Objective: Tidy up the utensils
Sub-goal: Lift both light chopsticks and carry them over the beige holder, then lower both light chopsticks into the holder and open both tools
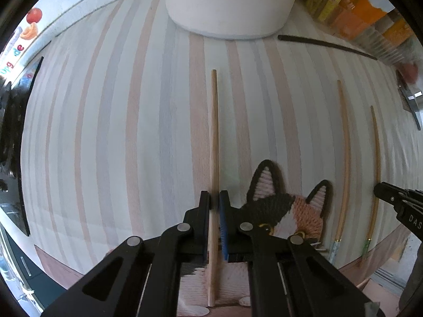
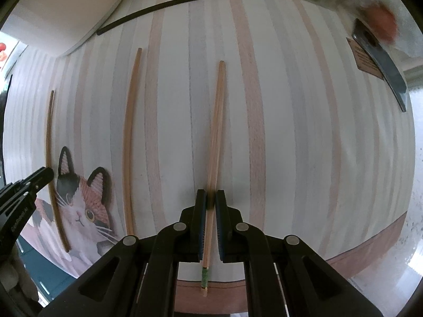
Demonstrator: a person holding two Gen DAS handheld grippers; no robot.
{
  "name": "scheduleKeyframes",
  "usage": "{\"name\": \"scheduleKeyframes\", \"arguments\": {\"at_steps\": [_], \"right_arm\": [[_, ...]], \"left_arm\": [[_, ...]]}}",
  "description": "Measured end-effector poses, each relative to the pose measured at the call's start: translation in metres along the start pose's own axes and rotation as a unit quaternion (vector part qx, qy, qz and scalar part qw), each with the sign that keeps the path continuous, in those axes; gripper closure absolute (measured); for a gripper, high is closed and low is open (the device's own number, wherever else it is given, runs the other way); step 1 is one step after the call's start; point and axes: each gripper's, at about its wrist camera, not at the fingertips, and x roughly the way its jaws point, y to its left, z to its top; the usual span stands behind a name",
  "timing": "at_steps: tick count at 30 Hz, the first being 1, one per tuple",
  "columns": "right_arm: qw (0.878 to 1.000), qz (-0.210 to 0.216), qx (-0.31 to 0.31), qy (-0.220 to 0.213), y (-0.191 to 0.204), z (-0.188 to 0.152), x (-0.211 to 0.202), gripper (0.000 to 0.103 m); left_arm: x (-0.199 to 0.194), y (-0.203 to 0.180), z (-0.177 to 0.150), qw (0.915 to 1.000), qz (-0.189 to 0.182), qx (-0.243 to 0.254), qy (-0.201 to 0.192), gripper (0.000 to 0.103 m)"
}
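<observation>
My left gripper [image 1: 214,198] points down at a striped cloth [image 1: 105,132], its jaws pinched narrow on a plain chopstick [image 1: 214,137] that lies across a cat mat [image 1: 280,206]. My right gripper [image 2: 211,198] does the same well to the side, jaws clamped on a chopstick with a green band [image 2: 215,137] near the cloth's front edge. Between the two lies a third chopstick [image 2: 130,137], free on the cloth and parallel to both. A black chopstick [image 2: 185,0] lies crosswise at the far side, next to a white container [image 1: 227,2].
</observation>
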Motion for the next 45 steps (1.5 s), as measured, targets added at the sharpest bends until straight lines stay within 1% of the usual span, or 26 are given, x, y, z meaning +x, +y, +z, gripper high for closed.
{"name": "scheduleKeyframes", "arguments": {"at_steps": [3,6,12,15,18,20,21,23,24,25,27,29,33,34,35,36,37,40,43,45], "right_arm": [[1.0,0.014,0.009,-0.009,-0.005,-0.004,-0.002,0.096],[0.999,0.024,0.012,-0.028,-0.006,-0.008,-0.013,0.096],[0.995,0.04,-0.008,-0.086,0.001,-0.016,-0.055,0.096],[0.992,0.044,-0.015,-0.117,0.006,-0.02,-0.076,0.096],[0.987,0.058,-0.019,-0.151,0.007,-0.02,-0.101,0.096],[0.981,0.067,-0.021,-0.183,0.011,-0.019,-0.123,0.096],[0.978,0.072,-0.021,-0.193,0.011,-0.017,-0.131,0.096],[0.971,0.089,-0.018,-0.222,0.013,-0.014,-0.156,0.096],[0.967,0.097,-0.017,-0.235,0.012,-0.011,-0.166,0.096],[0.964,0.104,-0.016,-0.246,0.014,-0.009,-0.175,0.096],[0.952,0.123,-0.015,-0.279,0.015,-0.004,-0.205,0.096],[0.941,0.142,-0.015,-0.306,0.022,0.007,-0.227,0.096],[0.916,0.181,-0.021,-0.357,0.033,0.027,-0.273,0.096],[0.912,0.184,-0.022,-0.366,0.036,0.033,-0.28,0.096],[0.905,0.191,-0.025,-0.38,0.041,0.042,-0.29,0.096],[0.901,0.194,-0.027,-0.386,0.045,0.047,-0.294,0.096],[0.894,0.197,-0.026,-0.402,0.049,0.057,-0.301,0.096],[0.881,0.198,-0.026,-0.429,0.059,0.079,-0.311,0.096],[0.869,0.198,-0.02,-0.453,0.07,0.108,-0.312,0.096],[0.865,0.2,-0.015,-0.46,0.077,0.125,-0.309,0.096]], "left_arm": [[-0.013,-0.001,0.0,0.9999,-0.003,0.005,-0.016,0.098],[-0.032,-0.002,-0.001,0.9991,-0.009,0.008,-0.04,0.098],[-0.08,-0.003,-0.003,0.995,-0.022,0.017,-0.096,0.098],[-0.111,-0.001,-0.005,0.9905,-0.029,0.016,-0.134,0.098],[-0.14,0.001,-0.002,0.9853,-0.039,0.013,-0.166,0.098],[-0.164,0.003,0.001,0.9806,-0.051,0.008,-0.189,0.098],[-0.181,0.004,0.003,0.9768,-0.064,0.004,-0.204,0.098],[-0.198,0.004,0.008,0.9707,-0.082,-0.001,-0.226,0.098],[-0.216,0.004,0.013,0.9651,-0.095,-0.004,-0.244,0.098],[-0.225,0.003,0.016,0.9618,-0.103,-0.006,-0.254,0.098],[-0.252,0.003,0.026,0.9511,-0.123,-0.013,-0.283,0.098],[-0.272,0.003,0.04,0.9427,-0.137,-0.019,-0.304,0.098],[-0.298,0.007,0.074,0.9293,-0.137,-0.032,-0.342,0.098],[-0.304,0.01,0.085,0.925,-0.128,-0.038,-0.356,0.098],[-0.306,0.012,0.092,0.9223,-0.123,-0.044,-0.364,0.098],[-0.309,0.015,0.101,0.9181,-0.121,-0.052,-0.374,0.098],[-0.311,0.02,0.113,0.9129,-0.117,-0.064,-0.386,0.098],[-0.308,0.032,0.138,0.905,-0.108,-0.083,-0.403,0.098],[-0.298,0.042,0.163,0.9028,-0.104,-0.099,-0.406,0.098],[-0.29,0.049,0.175,0.903,-0.101,-0.108,-0.404,0.098]]}}
